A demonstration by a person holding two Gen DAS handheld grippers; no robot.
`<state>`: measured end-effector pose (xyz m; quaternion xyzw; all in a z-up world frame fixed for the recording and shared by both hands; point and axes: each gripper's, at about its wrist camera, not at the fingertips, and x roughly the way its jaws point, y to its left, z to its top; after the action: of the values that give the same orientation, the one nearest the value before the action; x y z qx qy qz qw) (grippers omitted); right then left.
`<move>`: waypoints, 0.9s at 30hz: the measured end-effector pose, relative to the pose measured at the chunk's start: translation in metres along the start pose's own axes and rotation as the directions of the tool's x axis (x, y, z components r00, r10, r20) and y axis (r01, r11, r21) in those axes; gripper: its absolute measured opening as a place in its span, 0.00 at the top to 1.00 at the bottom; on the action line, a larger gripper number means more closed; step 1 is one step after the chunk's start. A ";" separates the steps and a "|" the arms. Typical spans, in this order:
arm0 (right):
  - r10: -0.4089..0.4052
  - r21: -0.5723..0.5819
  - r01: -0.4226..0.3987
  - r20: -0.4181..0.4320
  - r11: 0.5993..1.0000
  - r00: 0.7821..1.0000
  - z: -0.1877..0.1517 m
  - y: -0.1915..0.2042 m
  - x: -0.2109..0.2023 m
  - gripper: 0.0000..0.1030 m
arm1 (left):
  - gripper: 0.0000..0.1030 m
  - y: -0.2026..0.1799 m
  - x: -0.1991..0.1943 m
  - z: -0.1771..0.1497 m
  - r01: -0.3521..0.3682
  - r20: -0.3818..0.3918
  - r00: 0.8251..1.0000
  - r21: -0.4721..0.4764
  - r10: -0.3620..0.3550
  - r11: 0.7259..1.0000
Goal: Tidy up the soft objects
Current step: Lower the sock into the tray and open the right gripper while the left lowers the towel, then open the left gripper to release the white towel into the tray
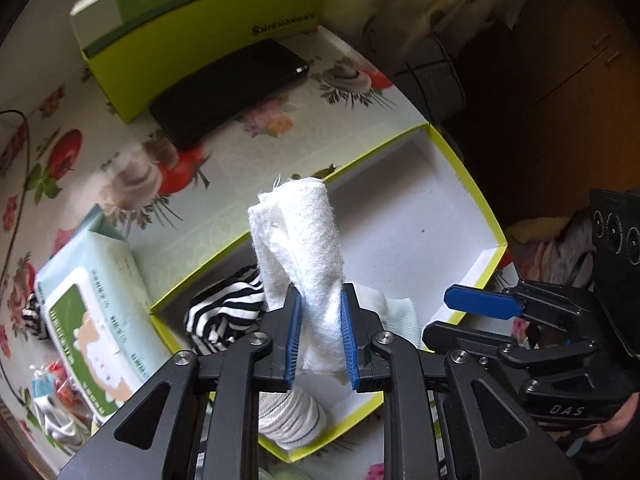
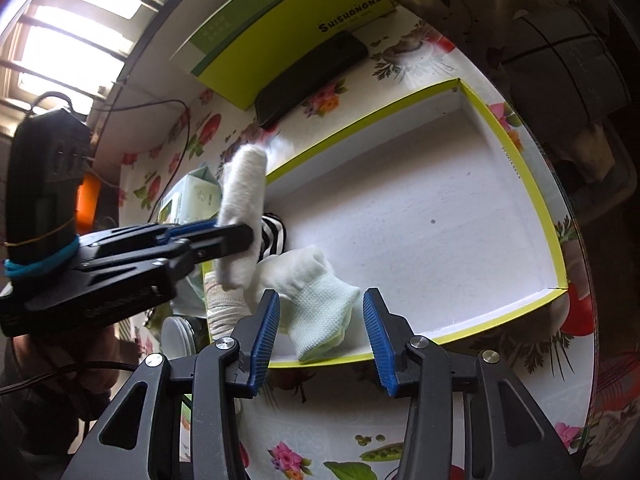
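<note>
White fuzzy roll [image 1: 304,248] was clamped between the blue pads [image 1: 347,336] of the left gripper [image 1: 320,340], low centre of the left wrist view, sticking up and away past the fingertips. Jaws stood narrow, pads pressing both sides of the cloth. It hung over the near left end of the open box [image 1: 460,184], not resting on the floor of it.

Right gripper [image 2: 322,320] stood wide with nothing held. In the right wrist view, the pale green knit sock [image 2: 320,320] lay in the gap between its pads [image 2: 266,328], apart from both, on the box floor by the near wall [image 2: 460,334].

Just behind the green sock: a white sock [image 2: 298,270] touching it. Left of that, a cream sock with thin stripes [image 2: 224,308] at the box's near left corner. Black-and-white striped cloth [image 1: 224,308] sat further in along the left end, partly hidden by the roll.

The rest of the box floor, centre to right, was bare white card with a yellow-green rim.

Outside the box, on the floral tablecloth [image 1: 224,184]: wet-wipes pack [image 1: 92,320] at left of the left wrist view, beside the box wall. Further back, a black phone [image 1: 228,92] lay flat against the front of a yellow-green lid [image 1: 200,28], upper left. Dark cable [image 2: 176,128] ran across the cloth at upper left in the right wrist view.
</note>
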<state>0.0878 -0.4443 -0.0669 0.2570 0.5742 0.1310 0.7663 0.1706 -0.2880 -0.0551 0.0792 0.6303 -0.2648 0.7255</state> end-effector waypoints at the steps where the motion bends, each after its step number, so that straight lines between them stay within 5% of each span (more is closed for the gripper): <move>1: -0.001 0.001 0.001 -0.001 1.000 1.000 0.000 -0.001 0.000 0.59 | 0.80 0.000 0.002 0.001 0.000 -0.004 1.000 0.000 0.000 1.000; 7: -0.002 0.004 0.002 0.000 1.000 1.000 0.003 -0.003 0.002 0.59 | 0.76 0.004 0.012 -0.002 0.017 -0.046 0.999 0.014 -0.016 1.000; 12: 0.001 -0.011 -0.001 0.001 1.000 1.000 0.006 0.004 0.004 0.59 | 0.61 0.014 0.002 -0.005 0.010 -0.013 1.000 -0.028 -0.010 1.000; 27: -0.011 -0.077 0.013 0.035 0.997 0.999 0.007 0.037 -0.013 0.59 | 0.61 0.028 -0.049 -0.042 0.053 0.079 0.996 -0.176 -0.040 0.983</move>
<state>0.0936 -0.4213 -0.0344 0.2260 0.5571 0.1439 0.7860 0.1442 -0.2316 -0.0228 -0.0106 0.6254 -0.2271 0.7465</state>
